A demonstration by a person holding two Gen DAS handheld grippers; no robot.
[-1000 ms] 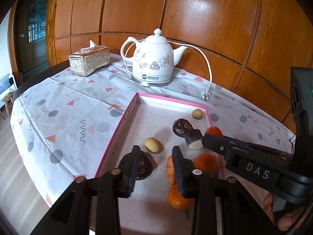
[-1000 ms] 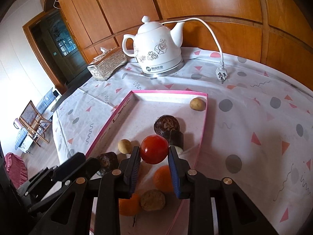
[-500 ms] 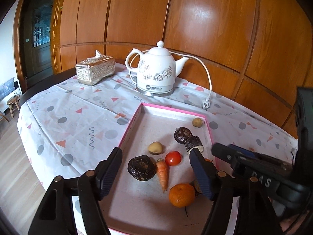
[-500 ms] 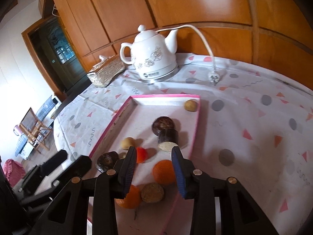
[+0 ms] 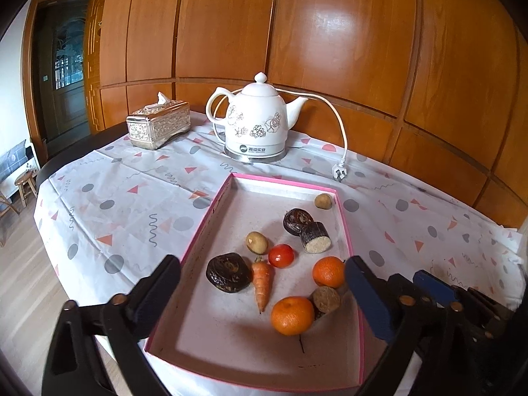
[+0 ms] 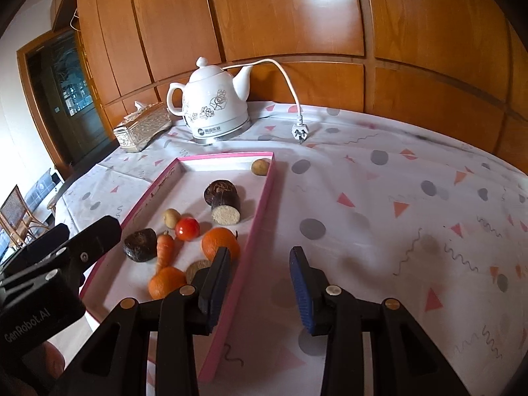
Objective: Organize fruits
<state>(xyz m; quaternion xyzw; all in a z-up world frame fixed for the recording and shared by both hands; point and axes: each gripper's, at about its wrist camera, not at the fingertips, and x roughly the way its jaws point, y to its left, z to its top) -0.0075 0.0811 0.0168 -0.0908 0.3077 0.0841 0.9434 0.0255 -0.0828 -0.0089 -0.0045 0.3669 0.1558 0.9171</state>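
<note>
Both grippers hover with fingers spread, holding nothing: the left gripper (image 5: 264,283) above the pink tray (image 5: 204,227), the right gripper (image 6: 260,283) over its right rim. The tomato (image 5: 280,255) lies mid-tray, with one orange (image 5: 328,271) at its 4 o'clock and a carrot (image 5: 263,280) at 7.

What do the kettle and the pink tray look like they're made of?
The kettle looks like glazed white ceramic: glossy highlights, printed flowers, on a shiny metal-looking base. The pink tray looks like cardboard, probably a box lid: thin folded walls, matte speckled floor.
</note>
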